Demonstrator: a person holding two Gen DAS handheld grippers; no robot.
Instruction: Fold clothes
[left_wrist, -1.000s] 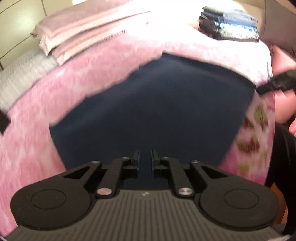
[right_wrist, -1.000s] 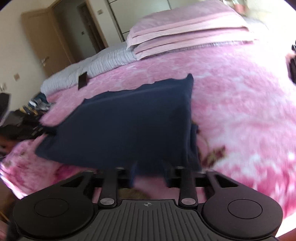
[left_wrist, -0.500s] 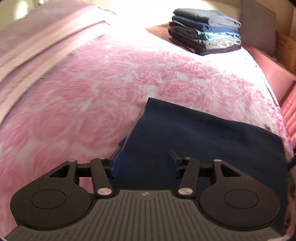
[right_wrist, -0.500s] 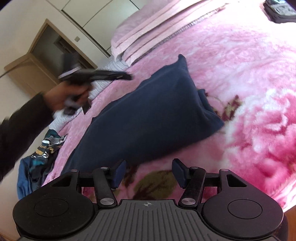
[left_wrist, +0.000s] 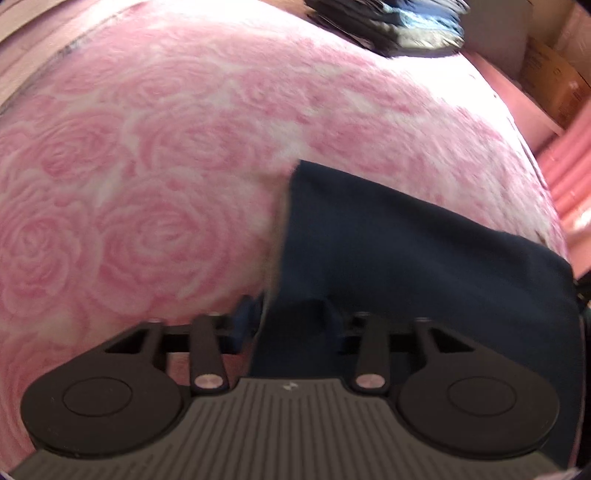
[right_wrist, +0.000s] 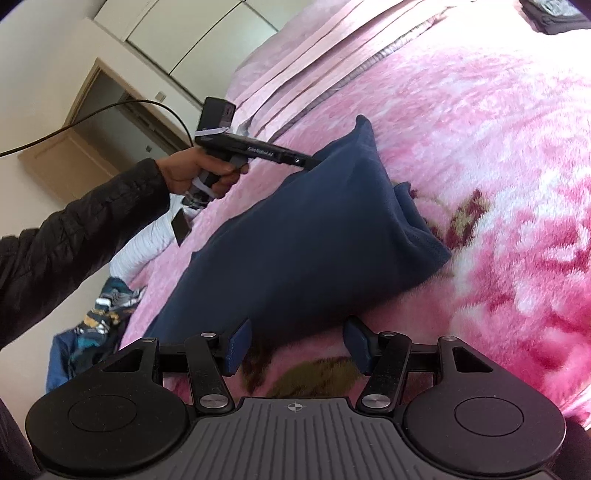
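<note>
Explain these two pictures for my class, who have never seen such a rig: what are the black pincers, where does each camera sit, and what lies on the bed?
A person holds a hand-held two-finger gripper in each hand; each carries a camera looking along its fingers. The left view shows the left gripper, open, at the edge of a folded navy garment. The right view shows the right gripper, open and empty, just short of that garment, with the person's hand working the other gripper at its far side. The garment lies on a pink rose-patterned blanket. A stack of folded clothes sits farther back.
</note>
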